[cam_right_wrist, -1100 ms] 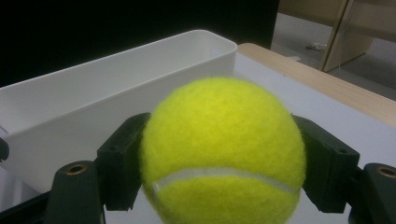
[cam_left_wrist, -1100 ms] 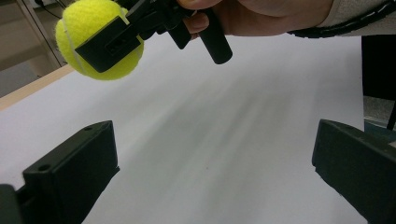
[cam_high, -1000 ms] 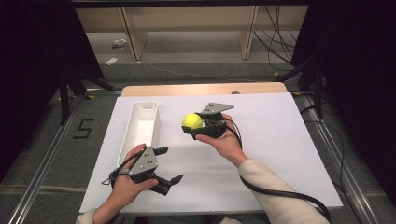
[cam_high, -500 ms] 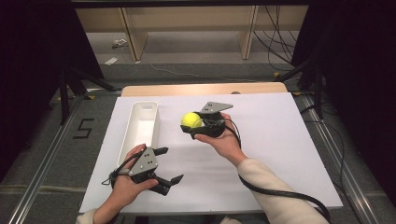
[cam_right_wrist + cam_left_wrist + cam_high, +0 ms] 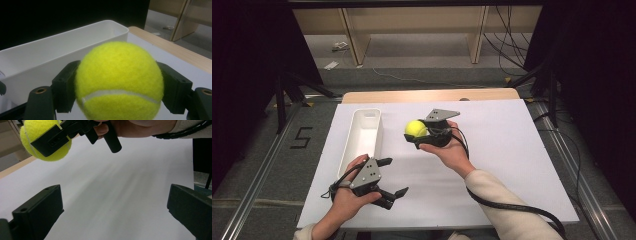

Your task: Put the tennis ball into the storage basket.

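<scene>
Numeral "5" point(image 5: 302, 137) marked on floor point(image 5: 257, 165)

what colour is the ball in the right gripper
Bright yellow tennis ball with a pale seam, clearest in the right gripper view.

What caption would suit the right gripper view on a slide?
Right hand-held gripper clamps a yellow tennis ball, facing a long white bin.

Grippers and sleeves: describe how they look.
Left gripper: black body and two blocky black jaws, a grey three-cornered plate with small dark holes on top, a thin black cable. Right gripper: same black build and grey plate, trailing a thick ribbed black cable. Both sleeves are light cream.
</scene>
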